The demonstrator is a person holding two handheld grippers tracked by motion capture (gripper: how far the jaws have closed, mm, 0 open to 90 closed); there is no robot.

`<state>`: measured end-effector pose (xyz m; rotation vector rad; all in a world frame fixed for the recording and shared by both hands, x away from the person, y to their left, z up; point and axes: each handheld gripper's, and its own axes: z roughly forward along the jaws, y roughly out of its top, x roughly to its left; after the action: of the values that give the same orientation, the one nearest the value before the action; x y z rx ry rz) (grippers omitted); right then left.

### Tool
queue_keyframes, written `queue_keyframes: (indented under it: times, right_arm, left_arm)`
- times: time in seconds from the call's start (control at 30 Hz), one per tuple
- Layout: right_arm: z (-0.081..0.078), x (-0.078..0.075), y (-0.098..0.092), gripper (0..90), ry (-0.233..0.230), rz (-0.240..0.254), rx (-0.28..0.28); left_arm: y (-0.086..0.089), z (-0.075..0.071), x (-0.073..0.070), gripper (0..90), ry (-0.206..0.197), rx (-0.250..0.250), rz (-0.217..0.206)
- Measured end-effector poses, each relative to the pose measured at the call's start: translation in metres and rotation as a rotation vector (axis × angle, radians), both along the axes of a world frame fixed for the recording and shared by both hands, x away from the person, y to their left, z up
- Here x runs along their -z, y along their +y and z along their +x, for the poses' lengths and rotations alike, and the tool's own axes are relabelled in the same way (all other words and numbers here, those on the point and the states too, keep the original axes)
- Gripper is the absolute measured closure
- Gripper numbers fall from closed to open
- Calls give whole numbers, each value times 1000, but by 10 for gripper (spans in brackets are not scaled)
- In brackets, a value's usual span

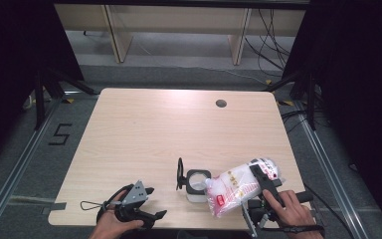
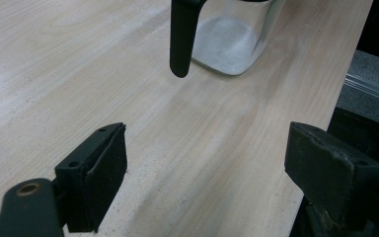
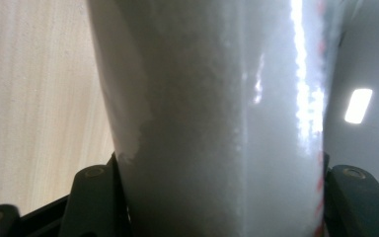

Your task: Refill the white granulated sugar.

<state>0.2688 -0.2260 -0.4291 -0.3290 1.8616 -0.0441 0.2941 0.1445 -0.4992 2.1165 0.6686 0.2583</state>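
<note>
Pale wood runs across the table (image 1: 144, 134), with dark curtains at both sides and grey floor beyond its far edge. Near the front edge, right of centre, stands a clear square container (image 1: 197, 183) with a black handle (image 1: 180, 174) on its left side; from my left gripper's view a thin layer of white grains lies in its bottom (image 2: 227, 47). My right gripper (image 1: 264, 185) is clamped on a plastic bag of white granules (image 1: 236, 187), the two jaws pressing its flanks, as the right gripper view shows with the bag (image 3: 212, 123) bulging between them. I hold the bag tilted, its lower end down and left, right beside the container's rim, so I judge the pouring step is in hand, though I cannot tell from here whether grains are running at this instant. My left gripper (image 1: 149, 201) rests at the near left of the table, well apart from the container, its jaws wide and empty. Next, I think, the bag's mouth must stay over the opening while I tip it further, slowly, so the load does not slump out at once; steadying the container by its handle with my free gripper would help keep it from sliding.
</note>
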Motion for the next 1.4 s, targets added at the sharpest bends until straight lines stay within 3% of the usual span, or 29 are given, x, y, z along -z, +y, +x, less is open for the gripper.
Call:
queue_keyframes:
  times: [0.03,0.1,0.13,0.17,0.2,0.23,0.27,0.3,0.33,0.37,0.4,0.47,0.5,0.57,0.63,0.67,0.7,0.77,0.83,0.9,0.97,1.07,1.13,1.17,1.2,1.23,1.27,1.33,1.4]
  right_arm:
    - [-1,0,1,411,5,-4,6]
    - [-3,0,3,411,8,-18,-3]
    - [-3,3,3,411,6,25,-8]
    - [-4,2,5,411,20,26,5]
    - [-2,4,6,411,1,33,-30]
    - [-4,4,7,411,20,14,5]
    - [-4,2,9,411,20,-9,-7]
    - [-4,3,8,411,29,16,1]
    - [-2,3,6,411,12,4,-31]
    - [-2,1,6,411,9,-8,-26]
    - [-4,4,4,412,21,29,33]
    - [-2,4,3,412,11,26,7]
    - [-4,2,3,412,18,22,27]
    - [-2,-1,4,412,7,-19,-2]
    - [-2,-1,3,412,10,-21,-6]
    - [-3,0,2,412,15,-8,2]
    - [-1,3,0,412,-4,39,-30]
    - [-3,0,0,412,21,2,18]
    - [-3,-1,0,412,13,-13,8]
    - [-5,1,-1,412,17,30,17]
    - [-4,-3,1,412,2,-24,-19]
    - [-6,-2,0,413,13,-14,4]
    - [-4,1,-2,413,7,40,-3]
    - [-3,-3,-1,413,5,-7,-8]
    - [-5,-3,-2,413,12,-12,11]
    - [-6,-3,-2,413,16,6,15]
    - [-3,-2,-3,413,2,18,-25]
    - [-5,-3,-3,413,12,19,10]
    - [-4,-2,-4,413,11,25,-14]
  left_arm:
    - [0,-1,0,161,21,-8,-7]
    - [-1,0,1,161,-3,6,-1]
    - [0,1,0,161,-15,20,20]
    - [0,1,0,160,-9,16,14]
    - [0,1,0,161,-10,16,5]
    - [0,0,0,161,7,-4,-2]
    - [0,0,0,161,11,-1,0]
    - [0,0,0,160,10,-1,-1]
    - [0,0,0,160,3,9,3]
    - [0,1,0,160,0,12,3]
    - [0,1,0,161,-4,18,6]
    - [-1,0,0,160,-5,13,-10]
    - [-2,-2,0,160,23,-2,-17]
    - [0,1,0,160,-5,15,0]
    - [0,0,0,161,3,11,-2]
    - [-1,0,0,160,-7,10,-9]
    - [-1,0,0,161,-5,5,-19]
    - [0,1,0,160,-7,8,2]
    - [0,0,0,161,3,18,-3]
    - [-1,0,0,161,-4,13,-8]
    - [-1,0,0,161,-3,11,-8]
    - [-2,-2,0,161,16,-7,-23]
    - [-2,-1,0,161,2,-2,-23]
    - [-1,0,-1,160,-6,10,-5]
    - [-1,0,0,161,-4,12,-8]
    - [-1,0,0,160,-7,10,-5]
    - [-2,-1,0,161,10,-4,-15]
    - [-2,0,0,161,-6,10,-6]
    - [-2,-2,0,161,15,-4,-15]
